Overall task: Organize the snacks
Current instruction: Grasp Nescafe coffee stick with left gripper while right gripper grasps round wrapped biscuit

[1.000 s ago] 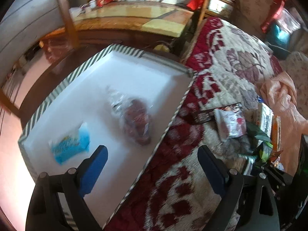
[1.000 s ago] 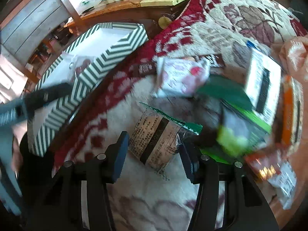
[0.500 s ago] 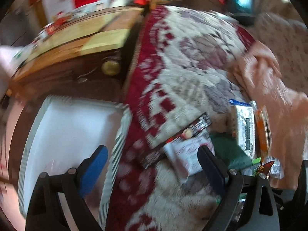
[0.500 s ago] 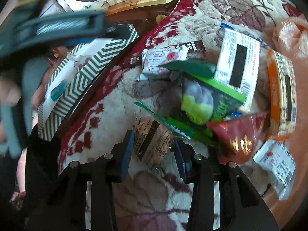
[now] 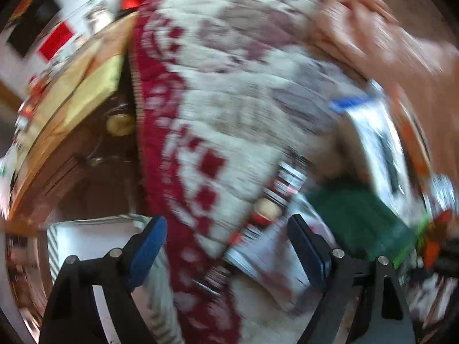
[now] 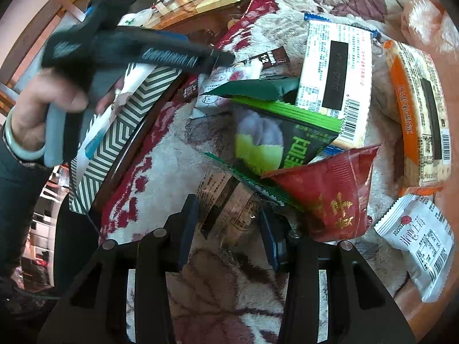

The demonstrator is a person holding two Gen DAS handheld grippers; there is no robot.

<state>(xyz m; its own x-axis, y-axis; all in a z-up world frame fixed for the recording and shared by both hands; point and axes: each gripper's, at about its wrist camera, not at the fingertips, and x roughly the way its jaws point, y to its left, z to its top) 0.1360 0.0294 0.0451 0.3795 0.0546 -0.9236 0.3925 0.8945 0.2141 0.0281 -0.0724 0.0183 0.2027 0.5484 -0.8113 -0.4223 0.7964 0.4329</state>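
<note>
My right gripper (image 6: 229, 223) is shut on a clear brown-printed snack packet (image 6: 226, 200) with a green serrated top, at the near edge of a snack pile on the quilt. Beside it lie a red packet (image 6: 330, 195) and a green-and-black packet (image 6: 287, 143). A green-and-white striped box (image 6: 126, 132) stands at the left, white inside. My left gripper (image 5: 226, 246) hovers over the quilt with its jaws closing. A dark snack bar (image 5: 275, 197) and a white packet (image 5: 258, 255) lie below, between its blue pads, untouched. In the right wrist view a hand (image 6: 57, 97) holds it over the box's edge.
Further snacks lie on the red-and-cream quilt (image 6: 218, 281): a white cracker pack (image 6: 335, 66), an orange pack (image 6: 418, 114), a white strawberry packet (image 6: 421, 240), a dark green packet (image 6: 258, 89). A peach cloth (image 5: 373, 28) lies beyond. A wooden table (image 5: 71, 91) stands behind the box (image 5: 80, 238).
The left gripper swung from above the box to over the quilt and the snack pile, rolling as it went. The right gripper's fingers closed onto the brown packet.
</note>
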